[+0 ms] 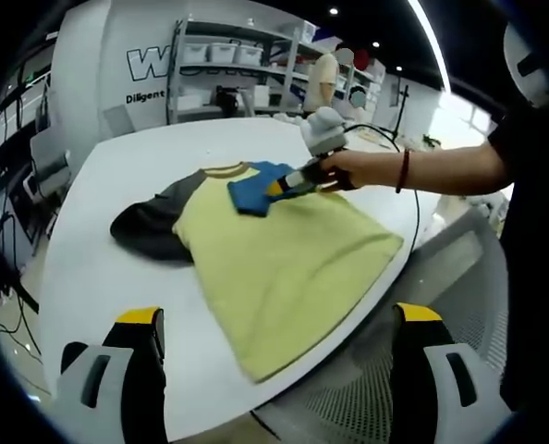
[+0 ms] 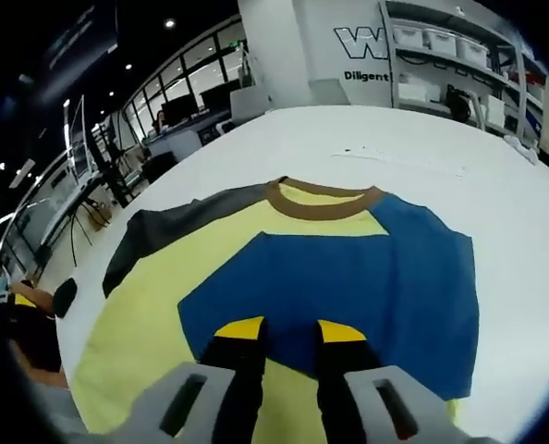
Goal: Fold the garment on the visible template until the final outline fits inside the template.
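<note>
Now the right gripper (image 1: 298,181) pinches the blue sleeve (image 2: 348,287) folded over the yellow shirt (image 1: 284,268) near the counter's (image 1: 117,176) edge. The left gripper (image 1: 274,370) hovers open, empty. Risk: the hem overhanging that edge could drag the shirt off if tugged.

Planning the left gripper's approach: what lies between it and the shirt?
In the left gripper view, only bare white table lies between the open left gripper and the yellow shirt; the right gripper holds its blue sleeve.
</note>
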Action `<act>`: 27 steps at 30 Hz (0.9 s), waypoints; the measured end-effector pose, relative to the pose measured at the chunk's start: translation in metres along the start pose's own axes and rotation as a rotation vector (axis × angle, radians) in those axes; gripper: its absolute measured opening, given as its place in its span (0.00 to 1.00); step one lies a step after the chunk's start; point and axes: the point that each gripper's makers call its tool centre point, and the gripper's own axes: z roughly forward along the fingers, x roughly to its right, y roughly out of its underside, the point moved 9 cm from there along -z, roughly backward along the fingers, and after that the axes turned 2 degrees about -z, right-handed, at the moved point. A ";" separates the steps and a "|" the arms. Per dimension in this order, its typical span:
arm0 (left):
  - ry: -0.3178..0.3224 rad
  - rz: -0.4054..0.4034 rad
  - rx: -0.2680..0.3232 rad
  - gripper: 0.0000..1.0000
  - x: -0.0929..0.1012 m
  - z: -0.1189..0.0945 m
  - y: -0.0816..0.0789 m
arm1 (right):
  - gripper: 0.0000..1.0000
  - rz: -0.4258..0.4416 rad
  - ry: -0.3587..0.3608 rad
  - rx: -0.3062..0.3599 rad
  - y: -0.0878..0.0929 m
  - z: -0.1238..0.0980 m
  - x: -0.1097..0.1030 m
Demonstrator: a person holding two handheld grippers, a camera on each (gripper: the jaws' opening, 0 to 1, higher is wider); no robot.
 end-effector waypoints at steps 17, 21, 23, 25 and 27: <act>-0.012 -0.005 -0.004 0.99 -0.004 -0.004 0.003 | 0.00 0.043 -0.045 0.036 -0.018 0.011 0.008; -0.011 -0.001 -0.006 0.99 -0.004 -0.004 0.003 | 0.00 0.020 -0.072 0.059 -0.026 0.010 0.001; -0.010 -0.001 -0.007 0.99 -0.004 -0.004 0.004 | 0.00 0.007 -0.087 0.072 -0.030 0.010 -0.003; -0.009 -0.003 -0.005 0.99 -0.004 -0.004 0.004 | 0.00 0.004 -0.114 0.080 -0.034 0.011 -0.010; -0.011 -0.004 -0.006 0.99 -0.004 -0.005 0.005 | 0.00 -0.010 -0.126 0.084 -0.037 0.013 -0.016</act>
